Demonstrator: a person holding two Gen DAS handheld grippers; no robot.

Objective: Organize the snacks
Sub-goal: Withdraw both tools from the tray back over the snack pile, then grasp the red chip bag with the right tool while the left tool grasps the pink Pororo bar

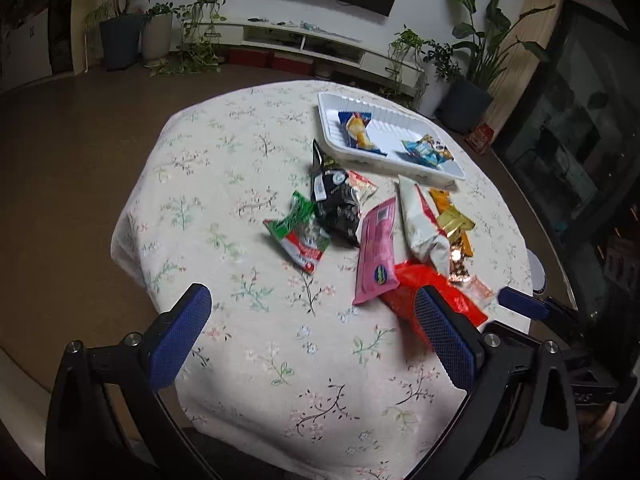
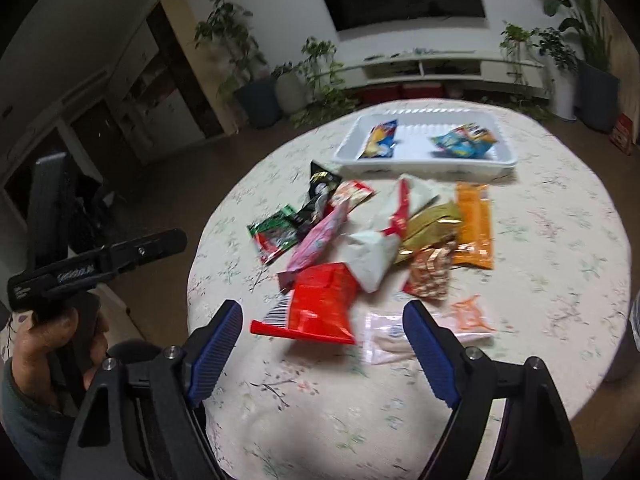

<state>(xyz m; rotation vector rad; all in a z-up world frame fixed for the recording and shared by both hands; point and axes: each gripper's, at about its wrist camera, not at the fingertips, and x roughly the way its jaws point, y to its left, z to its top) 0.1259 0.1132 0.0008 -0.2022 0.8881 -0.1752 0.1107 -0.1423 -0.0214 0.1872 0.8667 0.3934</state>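
Bench (image 1: 224, 184): round, under a pale floral cloth; its near and left stretches lie bare in the left wrist view, and the rim curves close behind the tray.
Tray (image 1: 332, 128): white, at the far side of the bench, holding a blue-and-yellow packet (image 1: 358, 130) and a light blue packet (image 1: 426, 150), with open floor between them.
Snack pile (image 2: 372, 236): loose packets heaped mid-bench, just in front of the tray, overlapping so some edges are hidden.
Red packet (image 2: 320, 304): nearest the right claw, lying at the pile's near edge; blurred.
Pink packet (image 1: 376, 252): long, beside a white-and-red bag (image 1: 420, 224).
Green packet (image 1: 298, 234): at the left edge of the pile, touching a black packet (image 1: 334, 200).
Orange packet (image 2: 474, 228): at the pile's right edge.
Clear packet (image 2: 386, 338): flat, partly hidden by the right claw's finger.
Left claw (image 1: 312, 336): released, jaws wide over bare cloth, nothing between them.
Right claw (image 2: 322, 344): released, spread wide above the red packet, pads not pressing on it.
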